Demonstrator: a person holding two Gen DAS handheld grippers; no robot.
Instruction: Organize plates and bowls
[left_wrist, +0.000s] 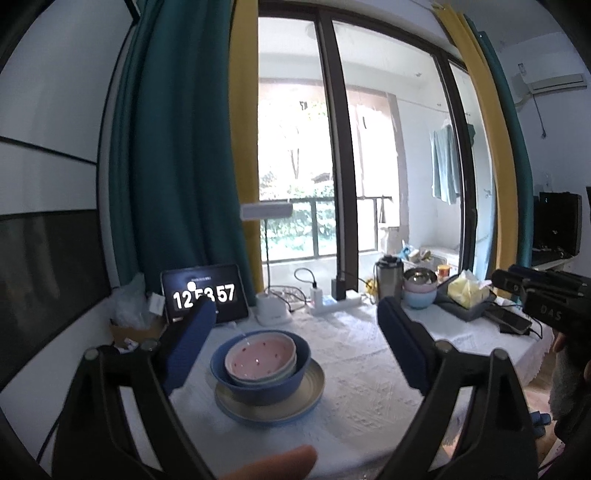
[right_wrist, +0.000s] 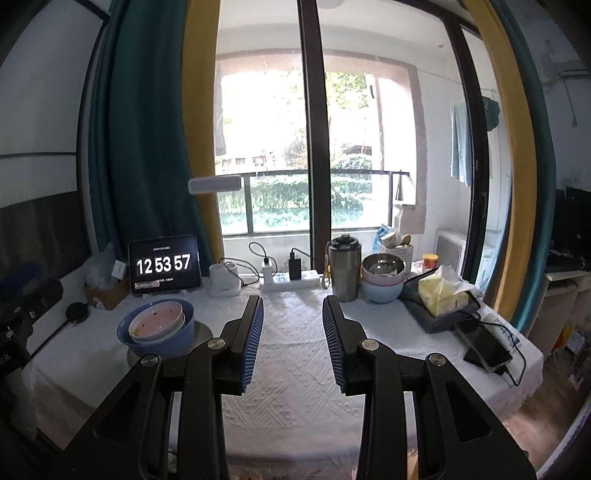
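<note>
A: What does the left claw (left_wrist: 295, 317) show?

B: Jaws spread wide, gripping nothing, hovering over the stack near the worktop's (left_wrist: 369, 369) left edge. The pink bowl (left_wrist: 258, 356) sits nested in the blue bowl (left_wrist: 258, 384), which rests on the plate (left_wrist: 273, 410).

A: And the right claw (right_wrist: 293, 332)?

B: Partly parted, also empty, held above the middle of the worktop, well apart from any dish.

A: How far along is the tidying?

B: The left stack looks finished. A second pile stands at the back right edge: a steel bowl (right_wrist: 382, 266) atop a pink one, atop a light-blue bowl (right_wrist: 382, 293), beside the tumbler (right_wrist: 343, 271). Whether that pile must join the first, I judge undecided; if so, that transfer remains.

A: Other items?

B: A clock tablet (right_wrist: 164, 265) and tissue pack (right_wrist: 441, 291), untouched.
</note>
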